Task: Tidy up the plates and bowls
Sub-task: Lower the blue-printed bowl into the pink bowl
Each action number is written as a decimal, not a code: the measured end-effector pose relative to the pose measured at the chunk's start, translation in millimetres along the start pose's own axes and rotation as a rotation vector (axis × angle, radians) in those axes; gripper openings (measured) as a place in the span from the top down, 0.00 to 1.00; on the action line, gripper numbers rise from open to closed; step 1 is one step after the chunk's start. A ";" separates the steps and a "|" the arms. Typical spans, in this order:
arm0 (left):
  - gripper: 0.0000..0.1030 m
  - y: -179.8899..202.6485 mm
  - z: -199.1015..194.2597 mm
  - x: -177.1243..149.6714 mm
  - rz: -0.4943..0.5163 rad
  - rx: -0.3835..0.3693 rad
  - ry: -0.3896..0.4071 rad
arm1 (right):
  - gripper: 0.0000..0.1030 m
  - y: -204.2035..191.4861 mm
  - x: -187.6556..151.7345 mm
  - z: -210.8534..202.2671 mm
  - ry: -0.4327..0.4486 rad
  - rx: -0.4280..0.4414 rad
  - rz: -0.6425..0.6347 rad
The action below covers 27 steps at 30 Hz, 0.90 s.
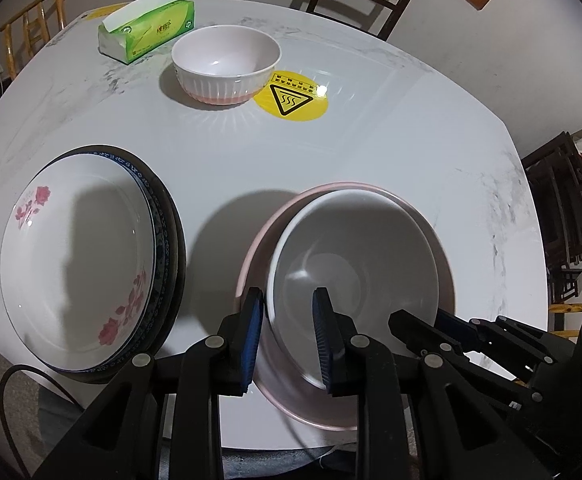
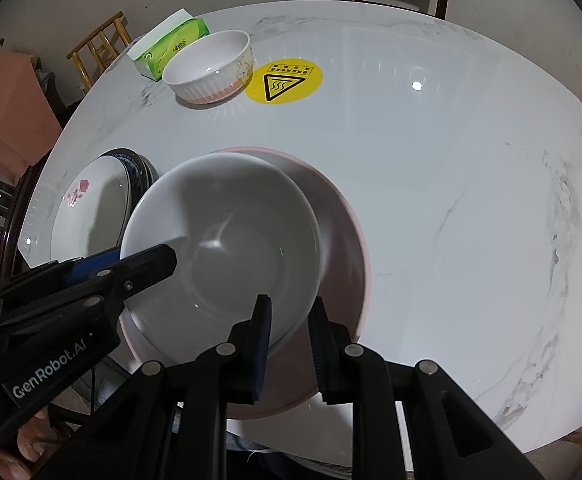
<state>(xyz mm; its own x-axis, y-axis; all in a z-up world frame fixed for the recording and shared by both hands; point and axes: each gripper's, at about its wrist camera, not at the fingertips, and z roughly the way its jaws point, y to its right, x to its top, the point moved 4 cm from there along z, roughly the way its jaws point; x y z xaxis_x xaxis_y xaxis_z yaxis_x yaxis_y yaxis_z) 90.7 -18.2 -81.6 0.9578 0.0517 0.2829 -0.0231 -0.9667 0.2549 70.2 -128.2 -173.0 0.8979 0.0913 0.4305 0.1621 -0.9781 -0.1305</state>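
At the near edge of the tabletop [image 1: 371, 140] sits a white bowl [image 1: 355, 264], tilted inside a wider pink bowl [image 1: 443, 240] and leaning on its left side. The left hand-held gripper [image 1: 287, 340] has its blue pads on either side of the white bowl's near rim – one inside, one outside – with a gap visible, so it is not closed on it. The right hand-held gripper [image 2: 289, 344] stands the same way at the rim, one finger inside and one between the two bowls, spread apart. Just left of the bowls lies a stack of plates [image 1: 83, 256], the top one white with red flowers. Farther back stands a ribbed white-and-pink bowl [image 1: 225, 65], touching a yellow warning sticker [image 1: 291, 98], with a green tissue pack [image 1: 147, 28] behind it.
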 end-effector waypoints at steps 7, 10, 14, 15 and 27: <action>0.77 -2.1 -0.8 1.8 -0.009 -0.009 -0.004 | 0.80 0.5 -1.3 1.0 -0.008 -0.005 0.007; 0.77 -2.2 -0.7 2.3 -0.009 -0.010 -0.005 | 0.80 -0.1 -0.8 1.4 -0.013 -0.014 0.001; 0.77 -2.4 -0.9 3.2 -0.012 -0.016 -0.007 | 0.80 -0.7 -0.2 2.0 -0.020 -0.023 -0.001; 0.77 -2.3 -0.9 3.4 -0.010 -0.016 -0.007 | 0.80 -1.0 -0.1 2.3 -0.022 -0.026 -0.002; 0.68 3.6 -4.0 8.4 -0.003 -0.019 0.004 | 0.75 -2.4 2.2 -0.4 -0.015 -0.036 -0.009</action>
<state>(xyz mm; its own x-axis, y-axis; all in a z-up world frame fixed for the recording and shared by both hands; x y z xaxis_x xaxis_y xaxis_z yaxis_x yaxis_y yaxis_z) 97.5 -20.3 -74.6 0.9566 0.0558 0.2859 -0.0257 -0.9615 0.2735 71.6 -125.8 -171.3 0.9025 0.1024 0.4183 0.1555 -0.9833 -0.0949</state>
